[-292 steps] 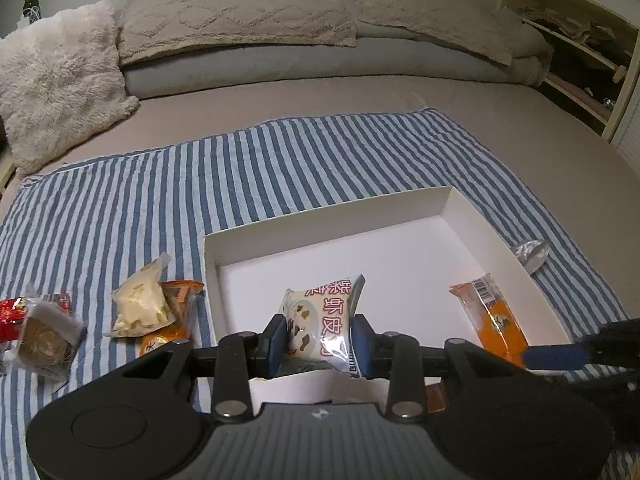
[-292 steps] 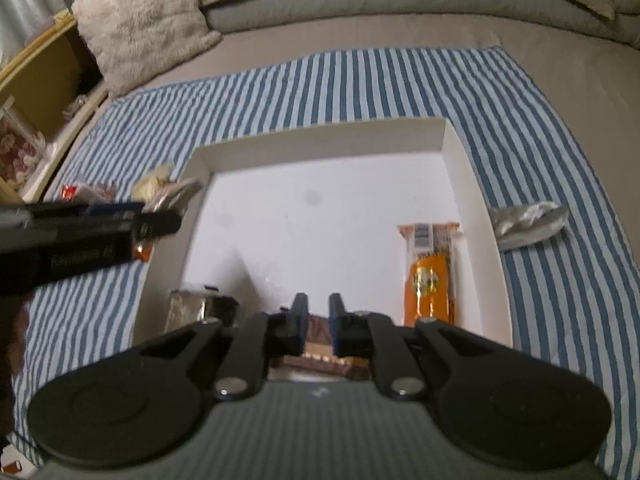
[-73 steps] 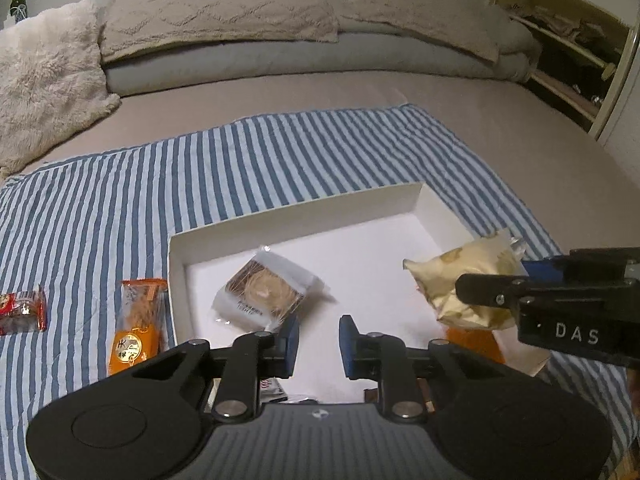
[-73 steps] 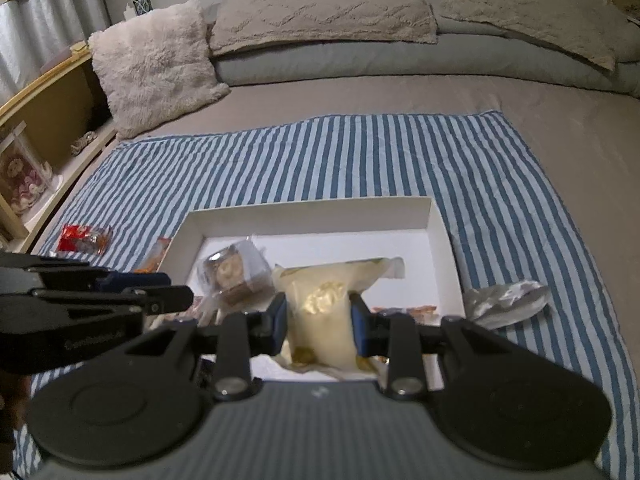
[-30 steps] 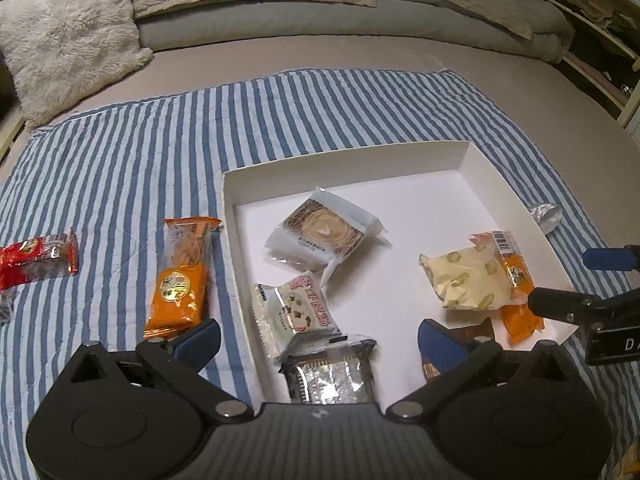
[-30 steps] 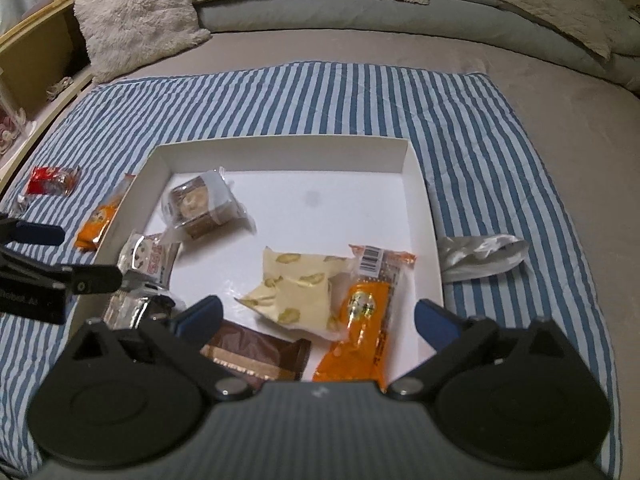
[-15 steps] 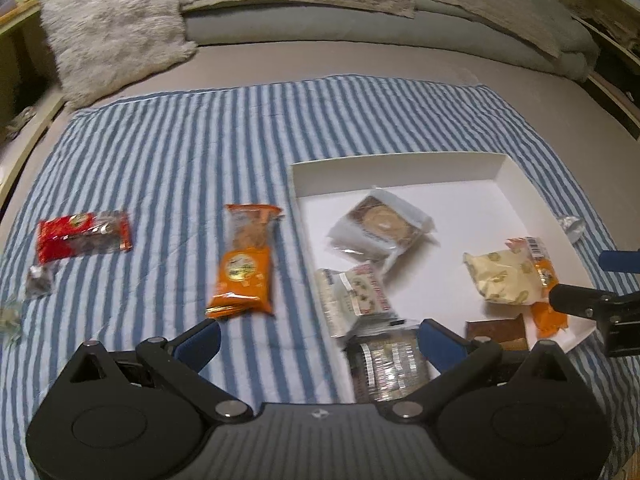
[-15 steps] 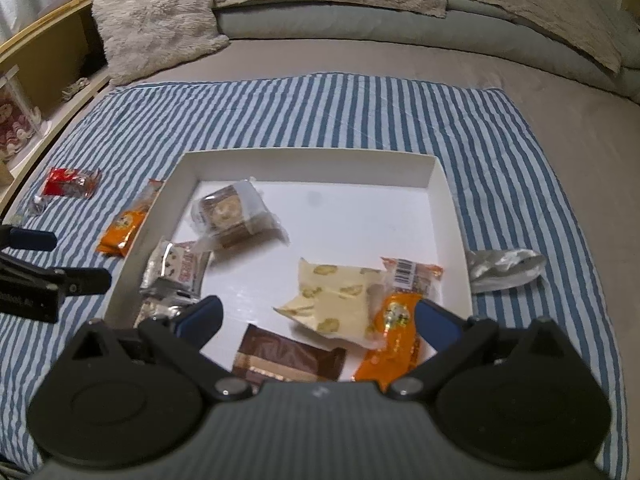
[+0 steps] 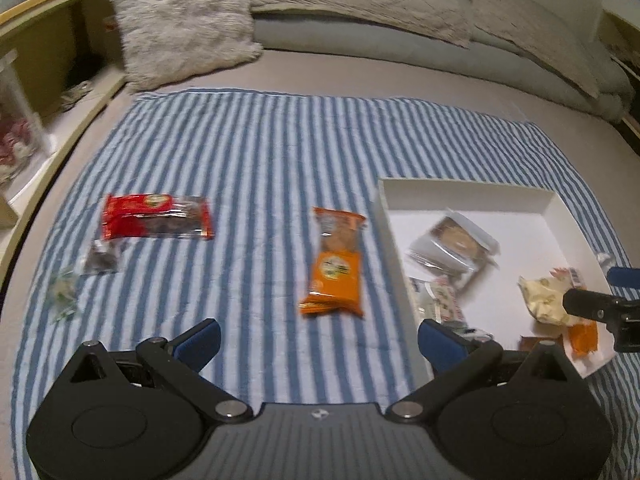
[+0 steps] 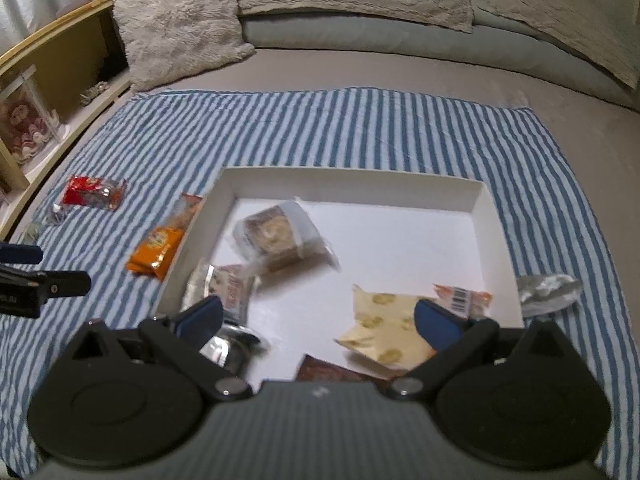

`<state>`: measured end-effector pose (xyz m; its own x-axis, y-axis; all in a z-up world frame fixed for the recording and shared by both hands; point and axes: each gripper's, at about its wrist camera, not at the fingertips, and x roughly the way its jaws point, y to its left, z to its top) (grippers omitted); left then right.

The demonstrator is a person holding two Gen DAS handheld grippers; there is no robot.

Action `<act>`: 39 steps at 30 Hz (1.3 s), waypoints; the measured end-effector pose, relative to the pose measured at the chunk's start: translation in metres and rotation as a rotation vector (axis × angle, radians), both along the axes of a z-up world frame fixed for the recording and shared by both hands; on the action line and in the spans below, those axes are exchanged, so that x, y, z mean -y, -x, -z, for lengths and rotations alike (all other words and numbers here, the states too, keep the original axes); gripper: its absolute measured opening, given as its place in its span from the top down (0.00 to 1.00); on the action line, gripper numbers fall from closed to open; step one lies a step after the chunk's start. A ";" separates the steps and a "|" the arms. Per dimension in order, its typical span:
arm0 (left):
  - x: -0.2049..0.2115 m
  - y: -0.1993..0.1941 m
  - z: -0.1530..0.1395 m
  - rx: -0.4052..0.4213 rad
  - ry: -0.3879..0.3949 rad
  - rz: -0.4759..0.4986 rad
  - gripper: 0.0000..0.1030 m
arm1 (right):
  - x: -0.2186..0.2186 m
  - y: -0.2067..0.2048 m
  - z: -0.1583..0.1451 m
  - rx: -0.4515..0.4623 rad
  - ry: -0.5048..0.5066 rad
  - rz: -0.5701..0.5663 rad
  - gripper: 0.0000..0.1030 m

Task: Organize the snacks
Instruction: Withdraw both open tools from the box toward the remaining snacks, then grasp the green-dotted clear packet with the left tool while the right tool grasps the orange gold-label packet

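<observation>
- Right now both tools are empty, and the jaws of each one are spread wide open.
- The left gripper (image 9: 318,334) hangs over the striped cloth (image 9: 256,152) on the bed, to the left of the white box (image 9: 464,191).
- The right gripper (image 10: 318,322) hangs over the near side of the box, above the snacks that already lie inside.
- In the box I see a round cake in clear wrap (image 10: 276,236), a yellow packet (image 10: 384,332), a small printed packet (image 10: 228,284), a brown bar (image 10: 328,370) and an orange packet with a barcode (image 10: 462,300).
- The orange snack bar (image 9: 336,264) lies flat on the cloth, just beside the left wall of the box but outside it.
- This is the part that matters: the bar sits straight ahead of the left jaws, a little to the right of their middle, and its long side points away from them, so the two jaws would close across its narrow width.
- The left tool is the nearer one, so I think it should take this bar next.
- Farther left lie a red packet (image 9: 156,217) and two little candies (image 9: 102,259), well apart from the box.
- A silver wrapper (image 10: 548,287) lies on the cloth just outside the right wall of the box.
</observation>
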<state>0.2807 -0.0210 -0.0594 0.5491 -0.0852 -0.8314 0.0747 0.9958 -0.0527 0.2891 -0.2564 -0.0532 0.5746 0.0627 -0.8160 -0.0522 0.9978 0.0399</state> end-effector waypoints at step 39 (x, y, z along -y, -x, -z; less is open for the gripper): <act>-0.214 -0.014 0.015 0.115 0.012 -0.499 0.00 | -0.125 -0.067 0.020 0.058 -0.314 -0.018 0.00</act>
